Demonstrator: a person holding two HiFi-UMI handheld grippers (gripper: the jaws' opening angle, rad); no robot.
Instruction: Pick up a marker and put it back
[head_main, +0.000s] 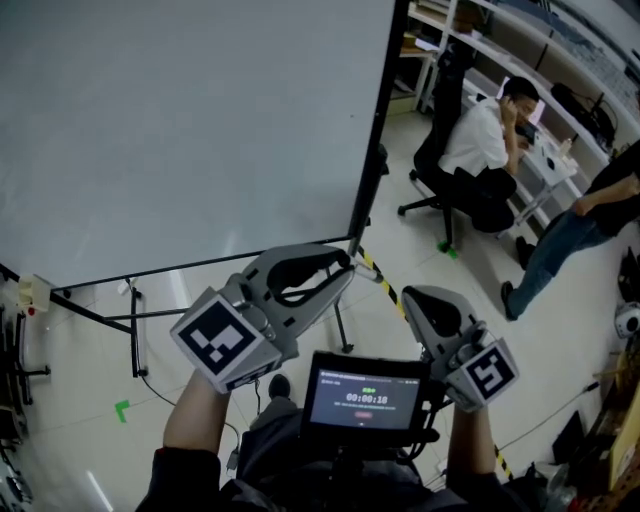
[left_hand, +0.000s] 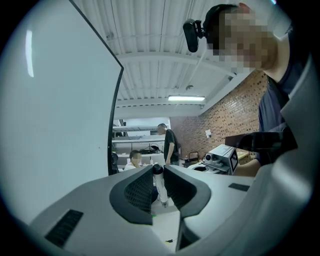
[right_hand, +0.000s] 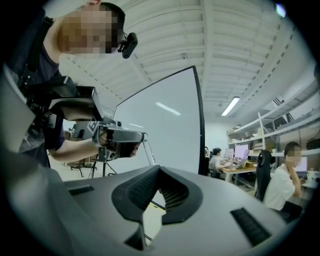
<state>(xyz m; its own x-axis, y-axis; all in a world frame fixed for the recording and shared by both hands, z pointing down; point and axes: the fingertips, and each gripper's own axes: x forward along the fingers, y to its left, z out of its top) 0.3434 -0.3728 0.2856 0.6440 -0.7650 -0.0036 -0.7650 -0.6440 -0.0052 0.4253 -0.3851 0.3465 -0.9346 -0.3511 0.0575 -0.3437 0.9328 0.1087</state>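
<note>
A white marker with a black cap (left_hand: 158, 183) stands upright between the ribbed pads of my left gripper (left_hand: 159, 189), which is shut on it. In the head view the left gripper (head_main: 318, 272) is held up in front of the lower right corner of the whiteboard (head_main: 180, 130); the marker itself is hidden there. My right gripper (head_main: 428, 312) sits lower and to the right. Its jaws (right_hand: 159, 172) meet at the tips with nothing between them. The right gripper view also shows the left gripper (right_hand: 119, 140) before the whiteboard (right_hand: 167, 130).
The whiteboard stand's legs (head_main: 110, 318) spread over the floor, with black-yellow tape (head_main: 385, 285) beside them. A seated person (head_main: 482, 135) on an office chair and a standing person (head_main: 590, 215) are at the right by desks. A small screen (head_main: 365, 398) hangs at my chest.
</note>
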